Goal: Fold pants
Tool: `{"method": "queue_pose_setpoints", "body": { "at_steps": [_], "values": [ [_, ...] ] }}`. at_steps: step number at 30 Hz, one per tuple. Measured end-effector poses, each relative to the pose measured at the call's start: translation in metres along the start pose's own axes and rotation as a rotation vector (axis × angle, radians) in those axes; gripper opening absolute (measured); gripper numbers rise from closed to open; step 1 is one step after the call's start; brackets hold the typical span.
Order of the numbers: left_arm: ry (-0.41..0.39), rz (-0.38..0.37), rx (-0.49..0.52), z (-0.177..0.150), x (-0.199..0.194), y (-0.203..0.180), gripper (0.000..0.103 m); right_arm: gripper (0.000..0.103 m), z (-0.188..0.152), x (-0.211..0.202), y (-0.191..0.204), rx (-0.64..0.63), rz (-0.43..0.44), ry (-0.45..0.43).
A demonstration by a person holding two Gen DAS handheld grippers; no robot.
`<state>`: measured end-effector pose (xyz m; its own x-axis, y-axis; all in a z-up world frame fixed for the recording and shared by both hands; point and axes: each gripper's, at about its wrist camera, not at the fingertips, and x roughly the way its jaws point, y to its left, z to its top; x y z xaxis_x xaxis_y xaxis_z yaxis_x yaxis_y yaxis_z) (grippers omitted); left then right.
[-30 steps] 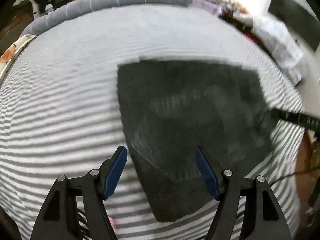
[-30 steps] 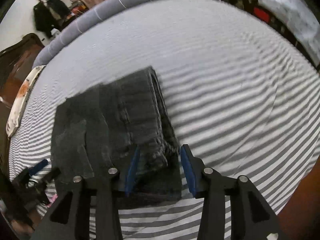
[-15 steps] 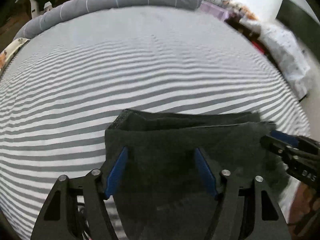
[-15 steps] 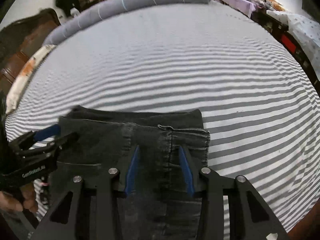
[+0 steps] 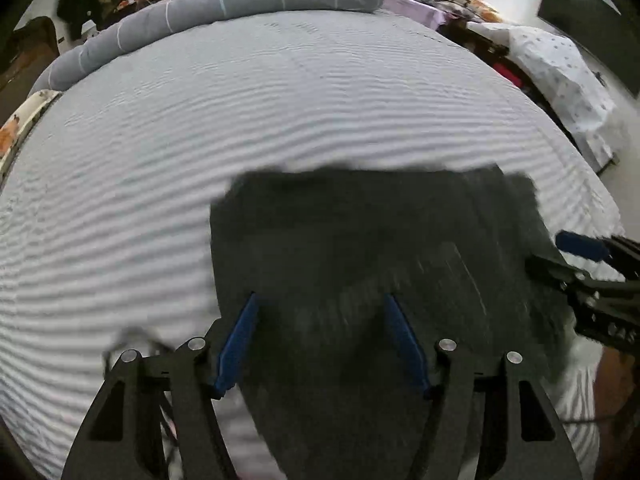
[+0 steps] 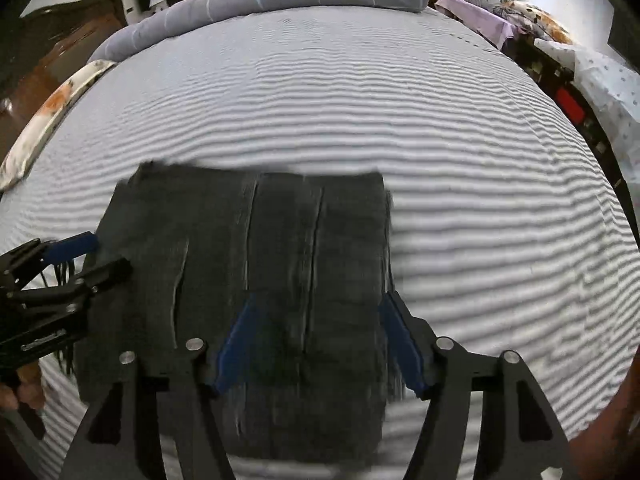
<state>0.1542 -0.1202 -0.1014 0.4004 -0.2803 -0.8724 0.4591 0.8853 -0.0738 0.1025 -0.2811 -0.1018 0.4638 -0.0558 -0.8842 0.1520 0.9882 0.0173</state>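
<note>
The dark grey pants [image 5: 360,248] lie folded into a compact stack on the striped bed; they also show in the right wrist view [image 6: 280,248]. My left gripper [image 5: 320,308] is open, its blue-padded fingers above the stack's left part. My right gripper [image 6: 318,306] is open, wide over the stack's right edge. Each gripper shows in the other's view: the right one [image 5: 560,256] at the right edge, the left one [image 6: 96,258] at the left edge. Nothing is held. The pants are blurred by motion.
The striped bedsheet [image 6: 400,100] covers the bed. A grey rolled blanket [image 5: 240,4] lies along the far edge. A wooden headboard [image 6: 68,32] stands far left. Cluttered furniture with a white dotted cloth [image 5: 560,72] stands to the right.
Both grippers have lifted back from the folded pants and now look down on the stack. The right gripper has opened wider. The stack lies flat on the bed.
</note>
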Motion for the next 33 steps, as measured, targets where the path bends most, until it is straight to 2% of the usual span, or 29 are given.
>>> {"method": "queue_pose_setpoints", "body": {
  "at_steps": [3,5,10,12,14,17,19,23,26,30,33],
  "values": [
    [0.01,0.006,0.033,-0.034,-0.012,-0.009,0.065,0.063,-0.026,-0.006,-0.004,0.011,-0.011,0.02],
    [0.017,0.006,0.049,-0.056,-0.018,-0.014,0.065,0.068,-0.038,-0.008,-0.011,0.046,0.007,0.023],
    [0.047,0.013,0.06,-0.086,-0.015,-0.019,0.065,0.07,-0.059,0.004,-0.03,0.16,0.102,0.07],
    [0.047,-0.003,0.043,-0.081,-0.018,-0.016,0.065,0.07,-0.058,0.004,-0.037,0.185,0.144,0.071],
    [0.026,-0.063,-0.022,-0.071,-0.029,-0.003,0.065,0.07,-0.056,0.0,-0.049,0.217,0.202,0.059],
    [-0.034,-0.141,-0.112,-0.056,-0.043,0.025,0.066,0.071,-0.046,-0.008,-0.078,0.267,0.366,0.016],
    [-0.026,-0.196,-0.193,-0.045,-0.04,0.048,0.065,0.071,-0.037,-0.005,-0.097,0.287,0.454,0.014],
    [0.011,-0.295,-0.321,-0.031,-0.022,0.079,0.065,0.073,-0.024,0.012,-0.122,0.303,0.549,0.031],
    [0.024,-0.314,-0.377,-0.028,-0.008,0.087,0.065,0.07,-0.018,0.033,-0.135,0.312,0.649,0.067],
    [0.036,-0.326,-0.402,-0.027,0.004,0.092,0.065,0.065,-0.023,0.052,-0.143,0.295,0.704,0.099],
    [0.046,-0.322,-0.407,-0.024,0.013,0.096,0.065,0.064,-0.017,0.062,-0.141,0.272,0.761,0.087]
  ]
}}
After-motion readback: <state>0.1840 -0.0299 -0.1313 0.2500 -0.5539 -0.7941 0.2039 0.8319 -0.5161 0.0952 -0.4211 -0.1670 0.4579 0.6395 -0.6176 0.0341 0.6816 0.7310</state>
